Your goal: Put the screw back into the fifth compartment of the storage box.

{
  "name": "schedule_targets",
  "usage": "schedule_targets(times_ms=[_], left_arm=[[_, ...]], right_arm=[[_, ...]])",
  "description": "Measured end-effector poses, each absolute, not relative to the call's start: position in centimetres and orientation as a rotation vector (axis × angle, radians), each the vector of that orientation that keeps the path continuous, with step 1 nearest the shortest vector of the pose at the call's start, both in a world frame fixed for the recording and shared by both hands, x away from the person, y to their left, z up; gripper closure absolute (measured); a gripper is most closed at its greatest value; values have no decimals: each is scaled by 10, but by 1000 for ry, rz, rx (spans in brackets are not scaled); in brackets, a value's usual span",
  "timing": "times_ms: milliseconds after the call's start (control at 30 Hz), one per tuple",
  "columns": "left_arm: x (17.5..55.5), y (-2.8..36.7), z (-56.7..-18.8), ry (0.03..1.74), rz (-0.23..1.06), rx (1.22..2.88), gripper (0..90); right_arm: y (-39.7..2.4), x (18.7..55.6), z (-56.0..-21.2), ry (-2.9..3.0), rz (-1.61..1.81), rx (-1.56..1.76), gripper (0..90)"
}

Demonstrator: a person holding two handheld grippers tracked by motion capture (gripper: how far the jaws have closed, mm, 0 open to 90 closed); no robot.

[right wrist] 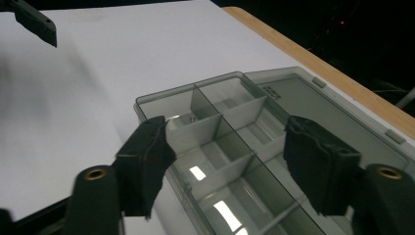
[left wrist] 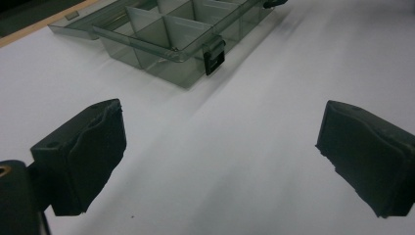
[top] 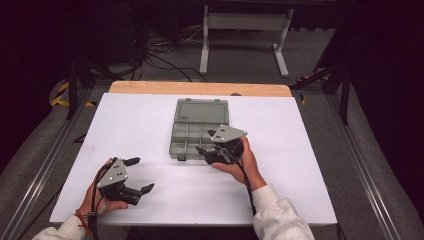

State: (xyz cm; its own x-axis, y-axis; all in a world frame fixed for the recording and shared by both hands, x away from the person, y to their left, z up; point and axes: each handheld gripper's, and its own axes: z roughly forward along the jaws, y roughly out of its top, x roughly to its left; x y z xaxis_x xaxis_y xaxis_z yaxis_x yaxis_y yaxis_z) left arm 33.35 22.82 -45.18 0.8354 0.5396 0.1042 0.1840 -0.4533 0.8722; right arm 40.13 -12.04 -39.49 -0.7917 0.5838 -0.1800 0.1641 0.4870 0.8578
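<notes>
1. The organizer box [top: 200, 131] lies open mid-tabletop [top: 125, 130]; its near compartments are hidden behind the right gripper [top: 209, 150].
2. The right gripper's jaws are apart over the compartments, holding nothing.
3. The left gripper [top: 141, 175] hovers near the front-left edge, jaws wide apart and empty.

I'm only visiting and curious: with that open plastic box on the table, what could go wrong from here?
The right gripper hovers over the open compartment box, jaws apart; one jaw could catch a thin divider and drag the light box. The lid lies flat behind, so a bump might flip it. The left gripper waits open, well away from the box, so nothing steadies it.
</notes>
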Motion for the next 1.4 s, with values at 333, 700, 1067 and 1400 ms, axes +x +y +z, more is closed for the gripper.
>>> schedule_targets(times_ms=[333, 700, 1067, 1400], left_arm=[[352, 226, -443, 522, 500, 2013, 50], [375, 227, -433, 548, 521, 1987, 53], [406, 221, -421, 579, 514, 1970, 75], [430, 215, -413, 621, 544, 1985, 82]], right_arm=[[-161, 392, -399, 2215, 1206, 686, 165], [-197, 394, -403, 2166, 1194, 790, 141], [-212, 407, -404, 2161, 1212, 871, 190], [-224, 424, -400, 2154, 1231, 955, 241]])
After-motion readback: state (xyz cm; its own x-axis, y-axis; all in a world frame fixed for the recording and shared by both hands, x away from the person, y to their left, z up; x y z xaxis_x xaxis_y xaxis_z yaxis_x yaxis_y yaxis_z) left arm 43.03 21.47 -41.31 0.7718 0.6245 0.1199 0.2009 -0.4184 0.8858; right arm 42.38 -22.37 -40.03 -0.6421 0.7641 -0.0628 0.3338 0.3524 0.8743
